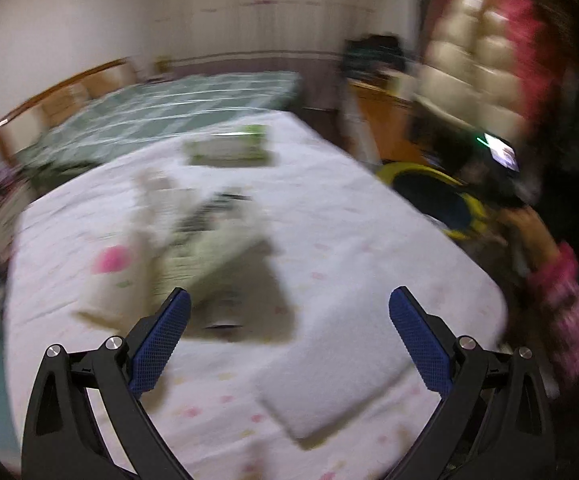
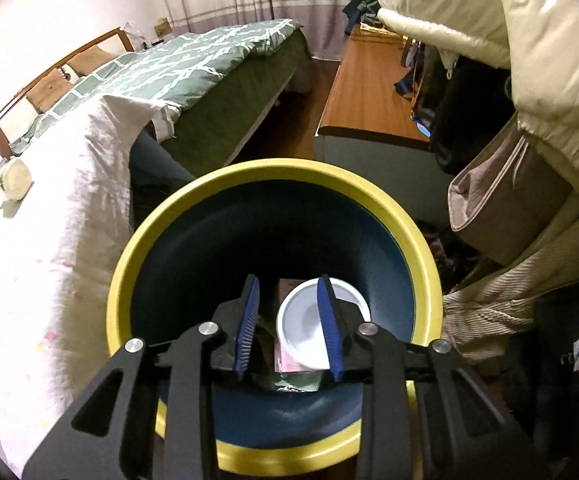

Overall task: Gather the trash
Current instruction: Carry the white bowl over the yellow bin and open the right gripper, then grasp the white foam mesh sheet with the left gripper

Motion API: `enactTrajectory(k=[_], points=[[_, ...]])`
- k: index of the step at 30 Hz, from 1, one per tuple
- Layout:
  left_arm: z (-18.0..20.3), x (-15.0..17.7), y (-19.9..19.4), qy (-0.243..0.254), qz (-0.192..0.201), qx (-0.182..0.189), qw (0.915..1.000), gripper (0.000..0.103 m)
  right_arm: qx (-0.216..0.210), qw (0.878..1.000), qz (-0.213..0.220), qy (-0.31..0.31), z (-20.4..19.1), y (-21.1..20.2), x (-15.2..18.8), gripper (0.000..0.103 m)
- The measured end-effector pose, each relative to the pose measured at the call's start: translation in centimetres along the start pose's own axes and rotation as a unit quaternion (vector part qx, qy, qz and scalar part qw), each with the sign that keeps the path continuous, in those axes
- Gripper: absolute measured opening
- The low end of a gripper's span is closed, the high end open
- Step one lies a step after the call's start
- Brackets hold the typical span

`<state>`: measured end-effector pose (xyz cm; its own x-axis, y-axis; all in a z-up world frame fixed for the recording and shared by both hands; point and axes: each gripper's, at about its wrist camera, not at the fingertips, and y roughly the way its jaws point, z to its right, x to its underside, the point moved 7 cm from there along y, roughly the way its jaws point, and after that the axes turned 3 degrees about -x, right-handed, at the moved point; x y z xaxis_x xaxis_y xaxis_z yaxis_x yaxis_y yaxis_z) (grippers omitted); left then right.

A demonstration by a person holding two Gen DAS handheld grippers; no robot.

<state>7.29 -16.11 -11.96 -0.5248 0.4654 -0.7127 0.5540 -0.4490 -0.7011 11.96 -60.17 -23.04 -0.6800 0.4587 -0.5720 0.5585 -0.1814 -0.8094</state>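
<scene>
Over on the white-clothed desk (image 1: 329, 216) sits the leftover trash: a pink-and-white wrapper (image 1: 115, 276), probably light and crinkly, so pinch an edge. Left tongs (image 1: 289, 304) gape wide, empty. Right tongs (image 2: 288, 320) hang narrow over the bin (image 2: 169, 216), gripping nothing; the white cup (image 2: 305, 320) lies inside.

A white cloth (image 1: 329, 208) is covering the table, and trash is being carried on it.
A green-and-white packet (image 1: 229, 148) is seen lying toward the far edge, blurred wrappers (image 1: 193, 240) and a white carton with a pink patch (image 1: 113, 280) left of centre, and a flat white pad (image 1: 341, 364) near the front.
</scene>
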Motion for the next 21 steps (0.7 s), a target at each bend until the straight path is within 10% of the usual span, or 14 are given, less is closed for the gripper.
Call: enactTrajectory(k=[7,21], points=[[4.9,2.0,2.0,0.163,-0.024,0.056,0.9848,0.098,-0.011,1.000,0.012,-0.004,-0.7,-1.5,-0.1,0.032],[5.6,4.3,6.2,0.202,-0.081,0.066,0.9737,0.098,-0.020,1.000,0.013,-0.005,-0.8,-2.1,0.1,0.033]])
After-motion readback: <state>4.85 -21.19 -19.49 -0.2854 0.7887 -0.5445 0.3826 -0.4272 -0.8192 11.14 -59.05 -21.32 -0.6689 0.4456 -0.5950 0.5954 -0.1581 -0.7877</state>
